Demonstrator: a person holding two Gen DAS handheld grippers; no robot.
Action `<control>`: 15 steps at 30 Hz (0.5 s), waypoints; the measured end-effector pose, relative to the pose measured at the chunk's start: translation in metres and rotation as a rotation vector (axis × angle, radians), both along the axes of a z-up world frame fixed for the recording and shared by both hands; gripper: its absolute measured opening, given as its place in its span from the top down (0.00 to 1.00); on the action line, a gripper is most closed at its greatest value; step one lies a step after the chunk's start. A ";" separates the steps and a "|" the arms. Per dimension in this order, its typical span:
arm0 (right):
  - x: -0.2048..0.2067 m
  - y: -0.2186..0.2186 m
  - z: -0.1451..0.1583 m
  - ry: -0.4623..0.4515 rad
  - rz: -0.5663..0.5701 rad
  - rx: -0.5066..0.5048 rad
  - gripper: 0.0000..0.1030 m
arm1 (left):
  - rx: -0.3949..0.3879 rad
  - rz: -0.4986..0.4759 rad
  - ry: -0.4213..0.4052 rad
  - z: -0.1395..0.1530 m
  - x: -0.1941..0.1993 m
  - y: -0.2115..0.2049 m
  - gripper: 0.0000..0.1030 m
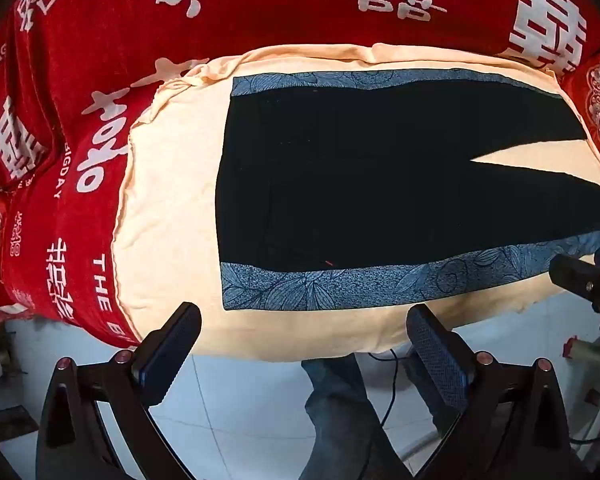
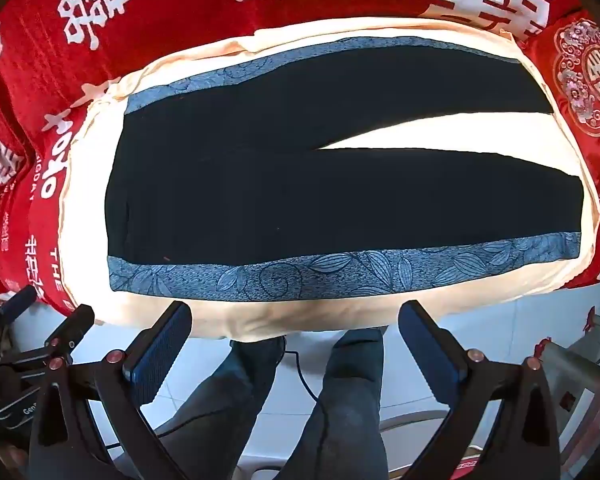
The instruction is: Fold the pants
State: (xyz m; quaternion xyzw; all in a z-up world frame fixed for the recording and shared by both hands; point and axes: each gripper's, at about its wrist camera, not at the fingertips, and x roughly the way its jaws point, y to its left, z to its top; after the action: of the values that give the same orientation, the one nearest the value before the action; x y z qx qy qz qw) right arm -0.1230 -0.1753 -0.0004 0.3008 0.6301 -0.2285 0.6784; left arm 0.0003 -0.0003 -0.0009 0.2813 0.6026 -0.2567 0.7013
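You are holding the left gripper (image 1: 304,344) and the right gripper (image 2: 296,340) pointing down with their fingers spread fully apart, both released and grasping nothing. The black pants with blue leaf-patterned side stripes (image 2: 300,196) are lying flat and unfolded just beyond both pairs of fingertips, waistband out past the left fingers and the two legs splitting out past the right fingers. They are resting on a cream cloth (image 1: 168,208) spread over a red velvet cover with white characters (image 1: 100,52), whose near edge is sitting between each pair of fingers.
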 end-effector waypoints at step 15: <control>0.003 -0.002 0.011 0.009 0.032 -0.020 0.00 | 0.013 0.013 0.031 0.007 0.001 -0.002 0.00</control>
State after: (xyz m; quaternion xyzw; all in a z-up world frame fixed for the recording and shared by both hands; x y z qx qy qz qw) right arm -0.1199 -0.1771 0.0108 0.2830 0.6355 -0.2253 0.6821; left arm 0.0010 -0.0023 0.0066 0.2777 0.6170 -0.2526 0.6917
